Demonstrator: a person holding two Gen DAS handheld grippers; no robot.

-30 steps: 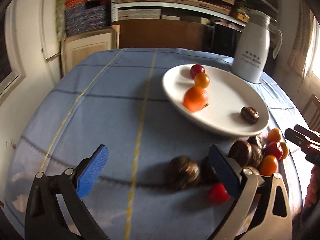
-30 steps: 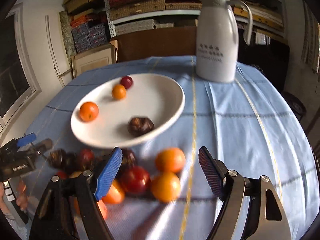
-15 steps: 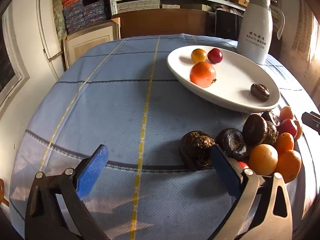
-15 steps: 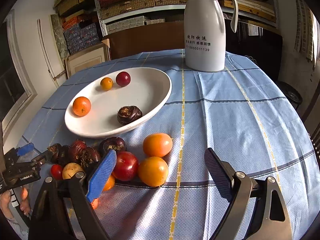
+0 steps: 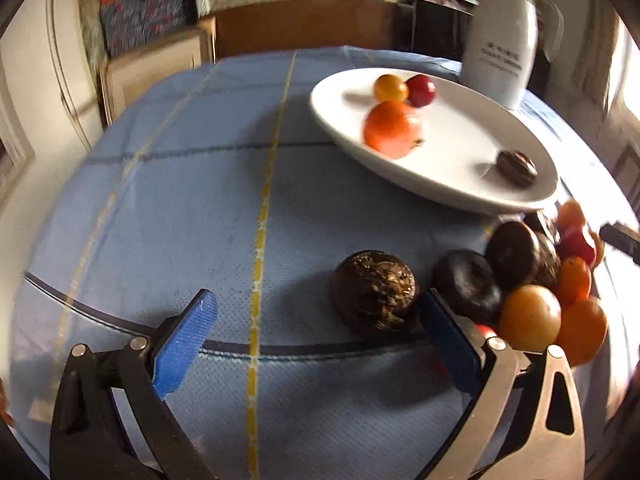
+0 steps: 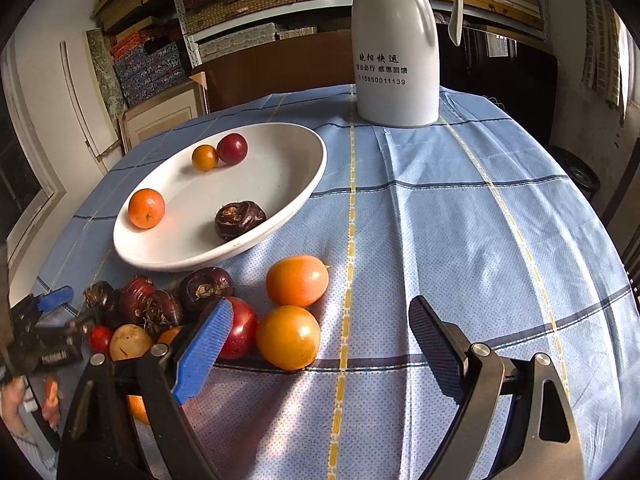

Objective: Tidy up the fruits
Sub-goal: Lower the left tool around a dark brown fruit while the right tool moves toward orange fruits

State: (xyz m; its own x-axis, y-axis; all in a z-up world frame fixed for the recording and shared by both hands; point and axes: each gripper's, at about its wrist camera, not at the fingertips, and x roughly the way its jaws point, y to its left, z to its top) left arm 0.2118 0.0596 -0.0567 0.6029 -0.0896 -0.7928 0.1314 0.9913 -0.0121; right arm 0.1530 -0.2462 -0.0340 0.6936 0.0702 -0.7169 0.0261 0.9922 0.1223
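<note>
A white oval plate (image 5: 452, 184) (image 6: 288, 200) on the blue cloth holds an orange (image 5: 393, 129), a small yellow fruit (image 5: 390, 87), a red fruit (image 5: 421, 90) and a dark water chestnut (image 5: 517, 168). A pile of dark, orange and red fruits (image 5: 536, 280) (image 6: 208, 312) lies in front of the plate. My left gripper (image 5: 316, 340) is open and empty, with a rough dark chestnut (image 5: 374, 292) just inside its right finger. My right gripper (image 6: 324, 344) is open and empty, with an orange-yellow fruit (image 6: 288, 338) between its fingers, near the left one.
A white thermos jug (image 6: 396, 48) (image 5: 500, 44) stands behind the plate. The round table's blue checked cloth (image 6: 460, 220) runs to the edges on all sides. Shelves with boxes (image 6: 240, 4) and a framed board (image 6: 164, 116) stand behind the table.
Both grippers have come closer to the fruit pile. The left gripper has shifted so the rough dark chestnut sits nearer its right finger. Both stay open.
</note>
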